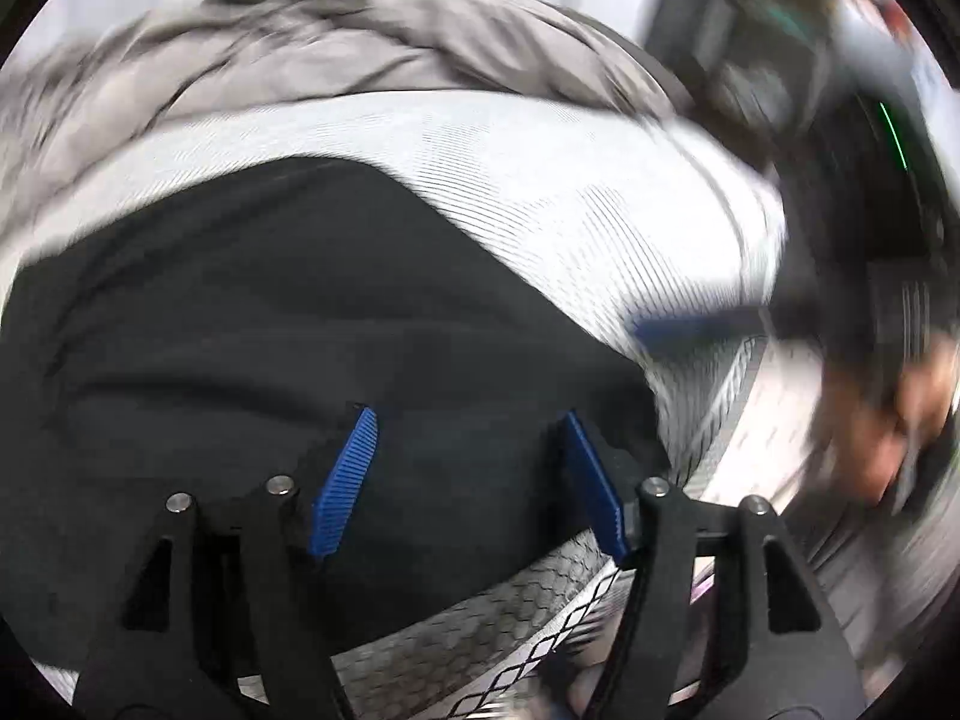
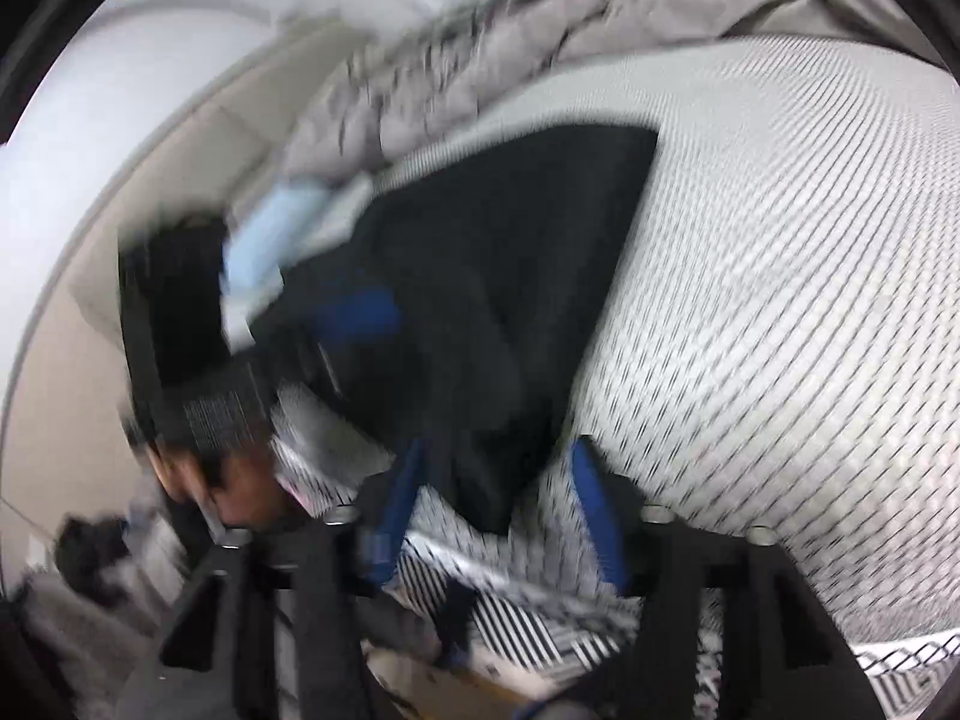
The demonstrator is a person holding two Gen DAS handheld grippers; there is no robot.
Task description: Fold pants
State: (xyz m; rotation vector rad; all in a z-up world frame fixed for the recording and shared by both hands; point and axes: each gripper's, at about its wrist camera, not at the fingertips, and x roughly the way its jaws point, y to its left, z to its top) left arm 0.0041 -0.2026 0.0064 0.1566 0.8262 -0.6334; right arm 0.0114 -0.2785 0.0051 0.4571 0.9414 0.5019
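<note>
Black pants (image 1: 288,324) lie flat on a white patterned mattress (image 1: 540,180). In the left wrist view my left gripper (image 1: 465,420) is open, its blue pads over the near edge of the pants, with nothing between them. In the right wrist view the pants (image 2: 510,276) lie ahead and to the left. My right gripper (image 2: 498,450) is open over the near corner of the pants. The left gripper (image 2: 354,312) shows blurred at the pants' left side. The right gripper (image 1: 690,324) appears as a blurred blue streak in the left wrist view.
A crumpled grey blanket (image 1: 300,54) lies at the far side of the mattress, also in the right wrist view (image 2: 540,30). The mattress edge (image 1: 738,384) drops off to the right. A hand (image 1: 900,420) and dark equipment (image 1: 840,120) are at right. Both views are motion-blurred.
</note>
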